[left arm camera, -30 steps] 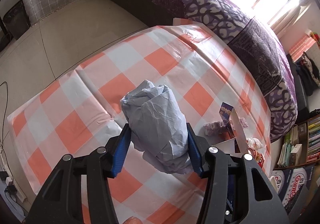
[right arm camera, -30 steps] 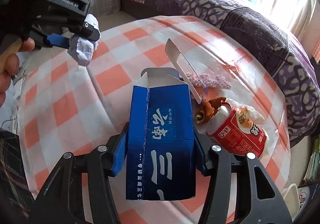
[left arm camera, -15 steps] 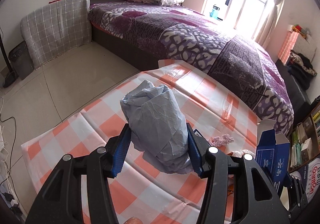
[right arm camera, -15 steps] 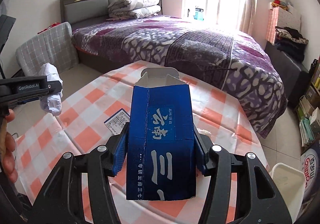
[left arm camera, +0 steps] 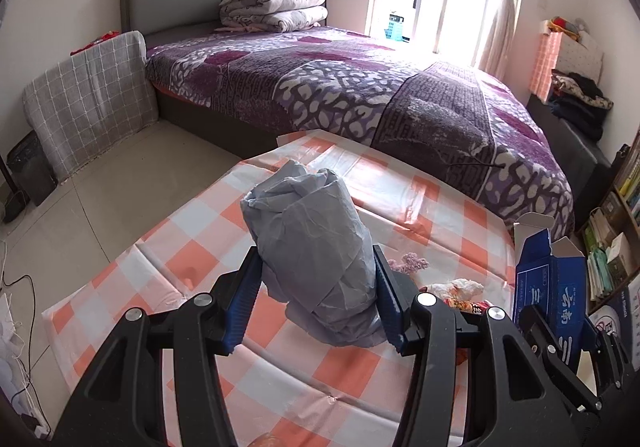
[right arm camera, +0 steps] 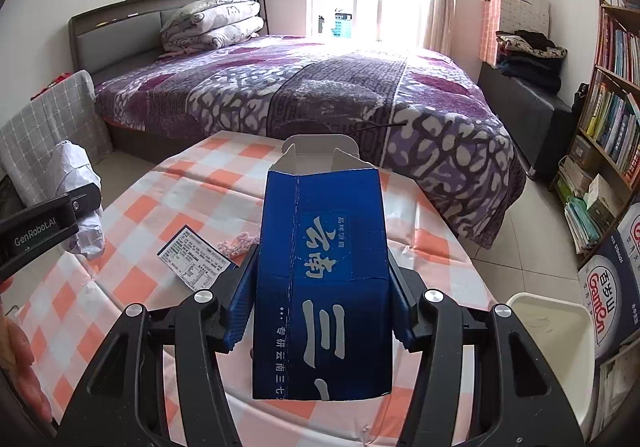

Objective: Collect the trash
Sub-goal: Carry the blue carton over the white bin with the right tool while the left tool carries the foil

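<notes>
A: What does the left gripper (left arm camera: 316, 279) have?

B: Its blue-padded jaws are clamped on a crumpled wad of pale grey-blue paper (left arm camera: 312, 247), held clear above the table with the orange-and-white checked plastic cloth (left arm camera: 400, 191).

A: And the right gripper (right arm camera: 320, 287)?

B: Pressed onto both sides of a dark blue cardboard carton with white Chinese lettering (right arm camera: 324, 271), its top flaps open, also lifted off the cloth.

A: What lies on the table?

B: A small printed label card with a dark border (right arm camera: 195, 260), flat. Just beyond it, a fuzzy pinkish-purple scrap (right arm camera: 238, 241). From the left camera there is also a crumpled red-and-white snack wrapper (left arm camera: 460, 293) behind the gripper's finger; much of it is hidden, so I can't say how it lies.

A: Anything beside the table?

B: A white plastic bin (right arm camera: 548, 331) on the floor at the right, near the bookshelf (right arm camera: 612, 107). The purple patterned bed (right arm camera: 320, 95) stands behind.
</notes>
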### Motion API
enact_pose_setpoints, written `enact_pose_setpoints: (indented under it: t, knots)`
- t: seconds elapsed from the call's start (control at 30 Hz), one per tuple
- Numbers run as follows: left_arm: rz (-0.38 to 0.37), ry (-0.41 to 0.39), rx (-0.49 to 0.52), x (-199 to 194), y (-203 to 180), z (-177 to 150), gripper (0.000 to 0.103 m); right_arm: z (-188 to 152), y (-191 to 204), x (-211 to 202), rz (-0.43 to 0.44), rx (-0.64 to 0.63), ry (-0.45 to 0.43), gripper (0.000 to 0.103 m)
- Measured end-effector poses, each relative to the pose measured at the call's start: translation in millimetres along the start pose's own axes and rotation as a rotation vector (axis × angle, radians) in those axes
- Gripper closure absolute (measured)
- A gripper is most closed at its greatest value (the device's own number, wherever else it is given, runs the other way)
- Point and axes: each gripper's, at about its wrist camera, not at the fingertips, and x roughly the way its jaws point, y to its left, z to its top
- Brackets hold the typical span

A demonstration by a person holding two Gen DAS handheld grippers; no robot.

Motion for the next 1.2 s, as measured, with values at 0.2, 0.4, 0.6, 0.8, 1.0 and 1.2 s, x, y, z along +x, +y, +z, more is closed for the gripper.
enact_pose_setpoints:
  t: [0.2, 0.4, 0.6, 0.8, 1.0, 1.2]
  knots:
    - [-0.023, 0.004, 0.050, -1, -27, -7, 0.050, -2, -17, -6, -0.027, 0.021, -0.001, 0.049]
    - [-0.050, 0.006, 0.086, -3, -50, -12, 0.050, -5, -39, -8, -0.053, 0.053, 0.009, 0.049]
    - [-0.073, 0.011, 0.120, -4, -75, -18, 0.050, -8, -62, -13, -0.079, 0.089, 0.010, 0.049]
    - [-0.091, 0.012, 0.156, -7, -96, -25, 0.050, -10, -86, -16, -0.109, 0.131, 0.018, 0.049]
    - [-0.108, 0.015, 0.193, -9, -115, -33, 0.050, -13, -114, -19, -0.152, 0.186, 0.030, 0.049]
    - [-0.129, 0.023, 0.228, -10, -133, -40, 0.050, -18, -145, -24, -0.203, 0.254, 0.052, 0.049]
